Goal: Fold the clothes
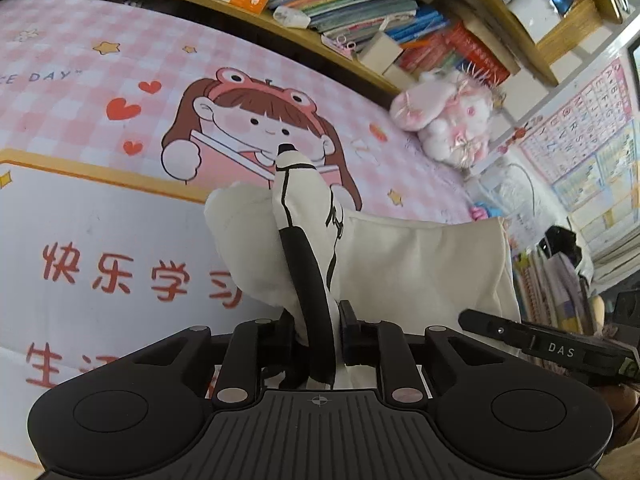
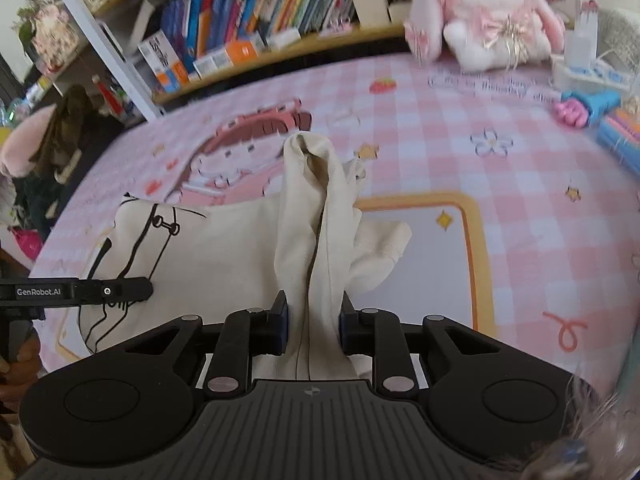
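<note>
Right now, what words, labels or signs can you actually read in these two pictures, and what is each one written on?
"DAS": on the right gripper, seen from the left wrist.
"GenRobot.AI": on the left gripper, seen from the right wrist.
"E DAY": on the pink checked table cover, cut off at the edge.
"快乐学习": red characters on the cover's white panel.
Alphabet letters: wall chart, mostly too small.
Book spines and boxes: blurred, unreadable.

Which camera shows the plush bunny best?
The right wrist view: the plush bunny sits upright facing the camera, slightly blurred. The left wrist view shows it tilted sideways near the edge.
</note>
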`<state>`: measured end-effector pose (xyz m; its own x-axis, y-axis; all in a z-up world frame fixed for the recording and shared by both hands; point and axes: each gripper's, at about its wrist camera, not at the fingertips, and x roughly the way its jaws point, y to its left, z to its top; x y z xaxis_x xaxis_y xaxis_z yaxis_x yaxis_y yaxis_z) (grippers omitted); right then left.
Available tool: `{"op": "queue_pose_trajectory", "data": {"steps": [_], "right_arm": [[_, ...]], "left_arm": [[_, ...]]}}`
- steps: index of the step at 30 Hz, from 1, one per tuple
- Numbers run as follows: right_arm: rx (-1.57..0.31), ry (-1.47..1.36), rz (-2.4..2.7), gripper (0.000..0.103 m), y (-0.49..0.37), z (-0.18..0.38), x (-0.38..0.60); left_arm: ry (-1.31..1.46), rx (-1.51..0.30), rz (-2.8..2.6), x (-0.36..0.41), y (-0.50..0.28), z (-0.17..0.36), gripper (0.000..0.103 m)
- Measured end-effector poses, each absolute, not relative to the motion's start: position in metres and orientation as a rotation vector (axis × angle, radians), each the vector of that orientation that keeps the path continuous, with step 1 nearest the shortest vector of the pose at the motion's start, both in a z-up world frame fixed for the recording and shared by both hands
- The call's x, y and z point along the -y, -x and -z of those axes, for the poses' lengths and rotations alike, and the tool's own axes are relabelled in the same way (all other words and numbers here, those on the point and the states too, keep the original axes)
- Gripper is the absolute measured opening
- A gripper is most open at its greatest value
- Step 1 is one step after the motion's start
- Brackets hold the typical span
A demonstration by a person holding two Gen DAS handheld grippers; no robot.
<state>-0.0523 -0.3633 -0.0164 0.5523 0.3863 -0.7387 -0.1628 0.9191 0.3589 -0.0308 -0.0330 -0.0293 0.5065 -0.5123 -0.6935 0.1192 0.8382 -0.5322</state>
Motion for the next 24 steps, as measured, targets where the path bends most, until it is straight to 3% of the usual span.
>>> {"op": "queue_pose_trajectory", "data": {"steps": [24], "right_arm": [[-0.931,-0.269,-0.267,0.021,0.031,0.009,0.310]], "left_arm": [[0.456,-0.974,0.463,-0.020,-0.007,0.027,0.018]]}}
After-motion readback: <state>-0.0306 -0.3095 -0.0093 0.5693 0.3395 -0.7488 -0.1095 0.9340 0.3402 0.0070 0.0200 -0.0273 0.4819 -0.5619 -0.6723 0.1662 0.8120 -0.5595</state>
